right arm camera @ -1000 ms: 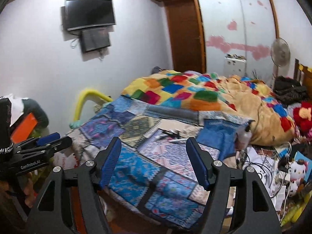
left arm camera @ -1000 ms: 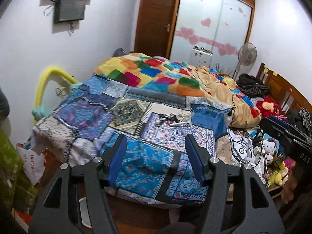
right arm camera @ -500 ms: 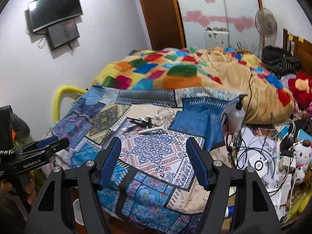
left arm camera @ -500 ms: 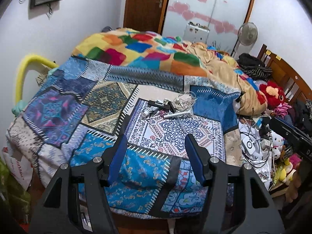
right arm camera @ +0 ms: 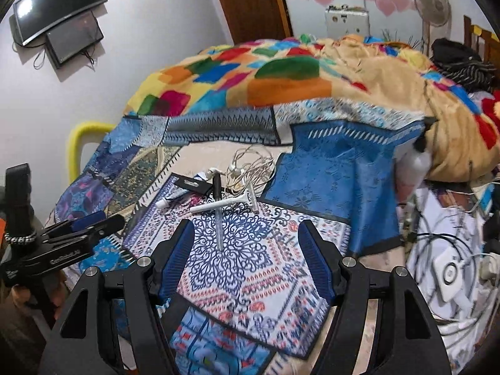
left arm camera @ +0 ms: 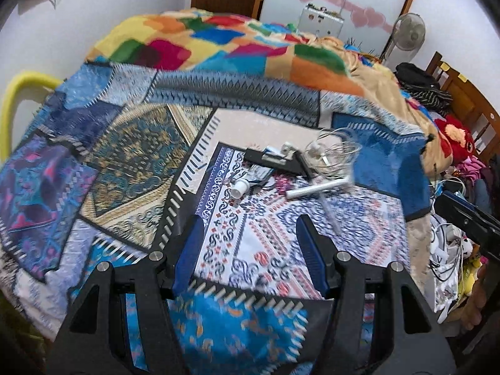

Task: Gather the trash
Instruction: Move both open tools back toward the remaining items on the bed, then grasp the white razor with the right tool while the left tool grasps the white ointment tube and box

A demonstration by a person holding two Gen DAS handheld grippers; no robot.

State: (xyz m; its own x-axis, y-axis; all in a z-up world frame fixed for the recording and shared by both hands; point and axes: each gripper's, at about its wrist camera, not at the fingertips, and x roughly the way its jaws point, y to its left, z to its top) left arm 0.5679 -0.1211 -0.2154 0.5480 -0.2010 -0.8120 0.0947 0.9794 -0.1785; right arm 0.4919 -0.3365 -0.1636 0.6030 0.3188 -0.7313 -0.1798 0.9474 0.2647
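Showing wall screens | right view only | left view: red plush

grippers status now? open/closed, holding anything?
Left gripper: open, nothing between the jaws, above the patterned bedspread.
Right gripper: open, empty, short of the white razor.
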